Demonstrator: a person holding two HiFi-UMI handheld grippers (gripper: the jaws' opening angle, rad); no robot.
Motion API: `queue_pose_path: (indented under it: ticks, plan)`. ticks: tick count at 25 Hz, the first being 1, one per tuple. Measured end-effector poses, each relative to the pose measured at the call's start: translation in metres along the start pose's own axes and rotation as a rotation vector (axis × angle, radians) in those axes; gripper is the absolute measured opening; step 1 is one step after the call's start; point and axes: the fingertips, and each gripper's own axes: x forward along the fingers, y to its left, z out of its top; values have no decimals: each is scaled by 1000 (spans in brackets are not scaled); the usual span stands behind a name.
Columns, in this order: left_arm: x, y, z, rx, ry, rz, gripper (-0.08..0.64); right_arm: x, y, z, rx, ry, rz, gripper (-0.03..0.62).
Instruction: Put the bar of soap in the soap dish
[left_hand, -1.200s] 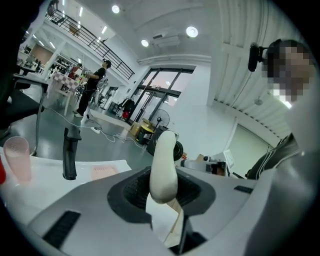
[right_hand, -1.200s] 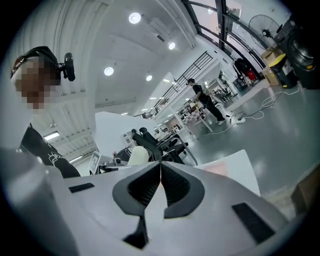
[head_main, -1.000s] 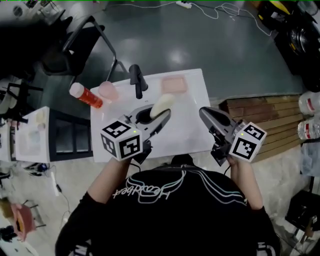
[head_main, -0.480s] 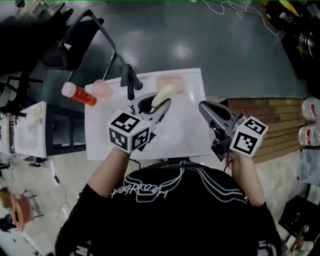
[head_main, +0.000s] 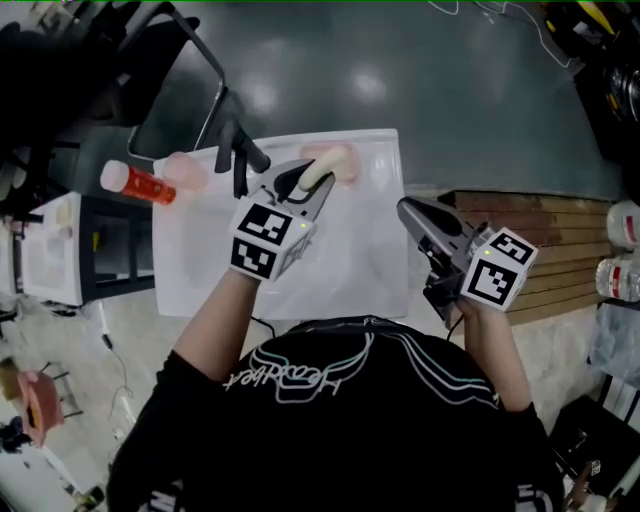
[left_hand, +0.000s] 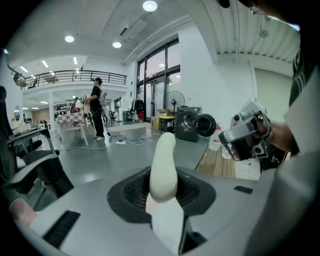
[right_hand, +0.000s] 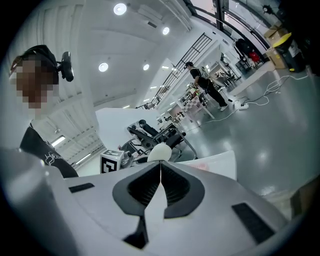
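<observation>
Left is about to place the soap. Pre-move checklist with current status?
1. Bar of soap clamped in the left gripper jaws: ok.
2. Soap lined up with the pink soap dish: ok, its tip overlaps the dish in the head view.
3. Height of the soap above the dish: cannot tell.
4. Dish free of other items: cannot tell, the soap covers part of it.
5. Right gripper out of the way, jaws shut, nothing held: ok.
6. Black faucet clear of the left gripper: ok, it stands apart to the left.
</observation>
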Motion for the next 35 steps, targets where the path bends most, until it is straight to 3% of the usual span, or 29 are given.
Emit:
queue_pose_path:
  ticks: [8,15,20,26,30,35]
  plan:
    - [42,19,-40,205,114,63,127,4,-30,-20,31,49,-19,28]
    - [65,32,-66,271,177,92,126,2,-47,-31,63,68,-29,28]
    - [78,37,-76,365,216,94,127,3,-53,-34,86,69,-19,28]
    - [90,41,-82,409,231,100,127,4,-59,-41,110,84,-6,28]
    - [88,47,-75,349,200,103,138,3,-65,-40,125,78,-8,28]
    - [89,43,-74,298,221,72,210,-2,-67,-37,145,68,0,28]
